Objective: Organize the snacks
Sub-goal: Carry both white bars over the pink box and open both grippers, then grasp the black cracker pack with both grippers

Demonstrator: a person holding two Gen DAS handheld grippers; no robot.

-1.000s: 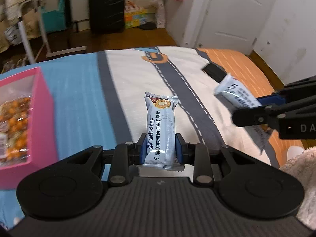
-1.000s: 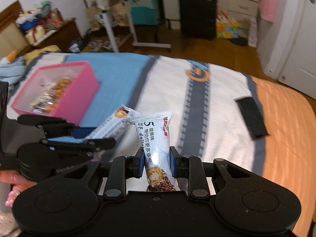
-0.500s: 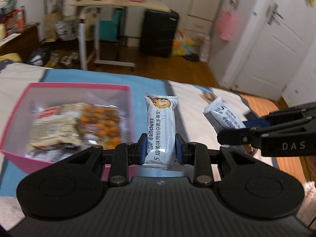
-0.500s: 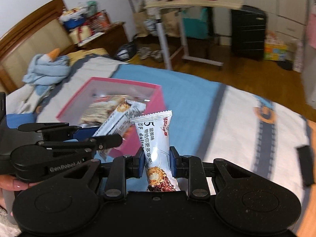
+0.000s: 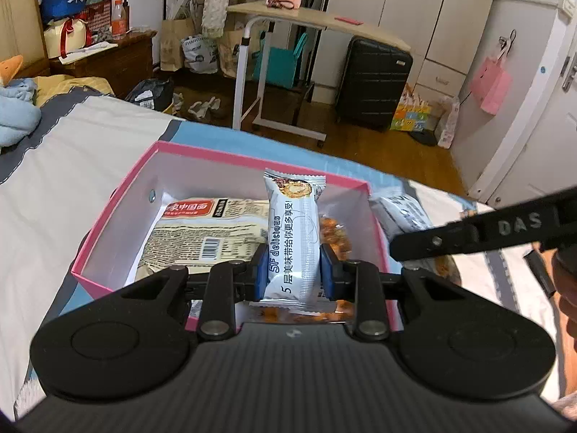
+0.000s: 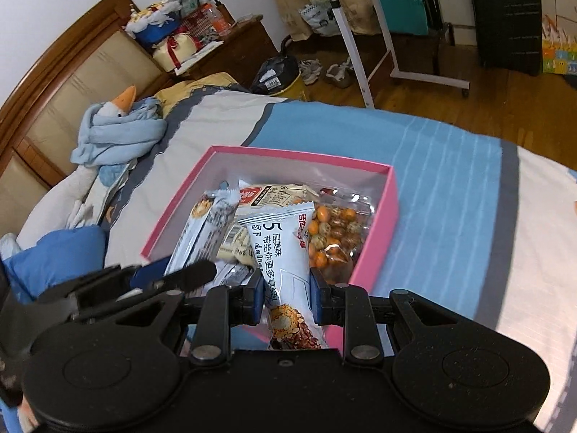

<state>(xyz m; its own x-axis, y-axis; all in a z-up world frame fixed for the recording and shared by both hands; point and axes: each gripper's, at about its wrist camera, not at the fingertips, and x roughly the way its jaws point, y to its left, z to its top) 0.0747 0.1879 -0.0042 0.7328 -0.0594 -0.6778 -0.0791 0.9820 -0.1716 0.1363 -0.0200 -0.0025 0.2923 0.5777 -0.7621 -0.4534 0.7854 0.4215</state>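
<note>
A pink box (image 5: 119, 213) (image 6: 391, 195) sits on the bed and holds a beige noodle packet (image 5: 202, 231) (image 6: 277, 195) and a clear bag of orange nuts (image 6: 335, 234). My left gripper (image 5: 293, 269) is shut on a white wafer bar (image 5: 294, 231) that stands upright over the box. The right gripper (image 6: 285, 294) is shut on a second white wafer bar (image 6: 285, 256), held above the box's near edge. In the left wrist view the right gripper's arm (image 5: 479, 234) crosses at the right, with its bar (image 5: 404, 209) just beyond the box's right wall. The left gripper's bar (image 6: 205, 231) also shows in the right wrist view.
The bed has a blue, white and grey cover (image 6: 450, 180). A light blue cloth with a stuffed goose (image 6: 119, 126) lies near the wooden headboard (image 6: 47, 86). Beyond the bed stand a rolling desk (image 5: 317, 25) and a black suitcase (image 5: 373, 83) on the wood floor.
Both grippers have swung left across the bed, each still holding its bar. The pink box has come from the far left edge to directly under them.
</note>
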